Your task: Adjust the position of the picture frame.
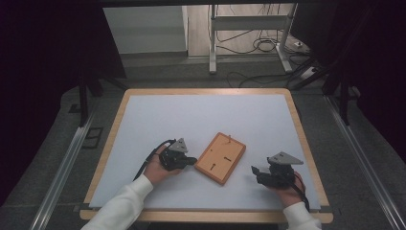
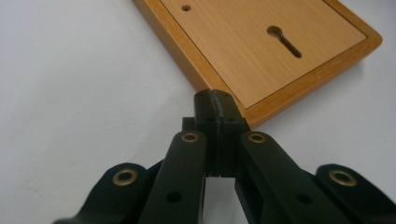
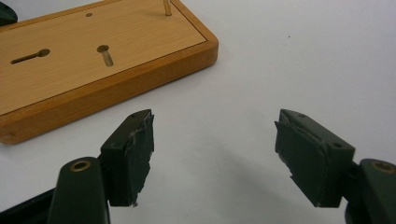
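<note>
A wooden board (image 1: 221,157) with a raised rim, two keyhole slots and a small upright peg lies tilted on the white table top. My left gripper (image 1: 192,161) is shut with nothing between its jaws, its tip right at the board's left edge. In the left gripper view the closed tips (image 2: 215,103) sit against the board's rim (image 2: 280,95); I cannot tell whether they touch it. My right gripper (image 1: 255,170) rests to the right of the board, open and empty. In the right gripper view the right gripper (image 3: 215,140) frames bare table, the board (image 3: 93,60) to the upper left.
The white table top (image 1: 201,120) has a wooden border (image 1: 206,91) all around. Beyond its far edge are a metal stand (image 1: 249,28), cables on the floor and dark curtains at both sides. Rails run along the floor left and right.
</note>
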`<state>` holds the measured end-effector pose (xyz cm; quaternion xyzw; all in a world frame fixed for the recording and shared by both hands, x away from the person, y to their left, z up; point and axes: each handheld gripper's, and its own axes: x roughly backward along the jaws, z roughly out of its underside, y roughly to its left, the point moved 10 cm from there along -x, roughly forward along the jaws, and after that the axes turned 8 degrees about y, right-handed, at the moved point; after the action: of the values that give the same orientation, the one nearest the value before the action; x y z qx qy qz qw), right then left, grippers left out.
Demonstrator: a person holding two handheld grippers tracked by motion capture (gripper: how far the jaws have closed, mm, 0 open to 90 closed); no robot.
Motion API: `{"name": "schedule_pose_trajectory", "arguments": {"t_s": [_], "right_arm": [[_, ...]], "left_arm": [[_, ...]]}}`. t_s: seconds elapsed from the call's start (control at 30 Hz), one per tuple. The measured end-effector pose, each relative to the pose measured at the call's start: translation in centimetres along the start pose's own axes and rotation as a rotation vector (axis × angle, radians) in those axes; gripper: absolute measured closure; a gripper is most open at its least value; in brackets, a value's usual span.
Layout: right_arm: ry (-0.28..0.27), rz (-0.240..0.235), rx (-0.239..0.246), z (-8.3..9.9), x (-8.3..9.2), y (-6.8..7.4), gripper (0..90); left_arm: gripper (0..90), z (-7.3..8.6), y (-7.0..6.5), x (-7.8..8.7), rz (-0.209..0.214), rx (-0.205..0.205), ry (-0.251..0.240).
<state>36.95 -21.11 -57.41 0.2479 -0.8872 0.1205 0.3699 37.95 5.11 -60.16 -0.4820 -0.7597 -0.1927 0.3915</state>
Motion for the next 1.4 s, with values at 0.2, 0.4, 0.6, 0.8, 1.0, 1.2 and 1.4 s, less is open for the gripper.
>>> {"name": "schedule_pose_trajectory", "arguments": {"t_s": [0.2, 0.4, 0.6, 0.8, 1.0, 1.2, 1.4], "right_arm": [[0.000, 0.001, 0.000, 0.0, 0.0, 0.0, 28.8], [0.002, 0.004, 0.001, 0.0, -0.1, -0.1, 28.8], [0.000, 0.007, -0.003, 0.0, 0.0, -0.3, 28.8], [-0.003, 0.000, -0.028, -0.3, 0.1, -0.8, 36.7], [0.017, -0.008, -0.029, -1.2, -0.3, -1.5, 67.9], [0.057, -0.017, -0.037, -2.1, -1.4, -1.7, 90.0], [0.100, 0.014, -0.038, -3.0, -3.7, -1.8, 90.0]], "left_arm": [[90.0, -0.1, -0.4, -0.2, 0.012, 0.001, -0.003], [90.0, -0.3, -1.1, -0.4, 0.023, -0.001, -0.007], [90.0, -0.2, -1.1, -0.4, 0.002, 0.003, -0.001], [83.1, 1.0, 0.4, 1.4, -0.093, 0.074, -0.005], [49.7, 2.7, 1.2, 3.7, -0.156, 0.156, -0.040], [35.7, 3.7, 1.4, 4.7, -0.157, 0.202, -0.052], [33.8, 4.1, 1.3, 4.2, -0.150, 0.194, -0.030]]}}
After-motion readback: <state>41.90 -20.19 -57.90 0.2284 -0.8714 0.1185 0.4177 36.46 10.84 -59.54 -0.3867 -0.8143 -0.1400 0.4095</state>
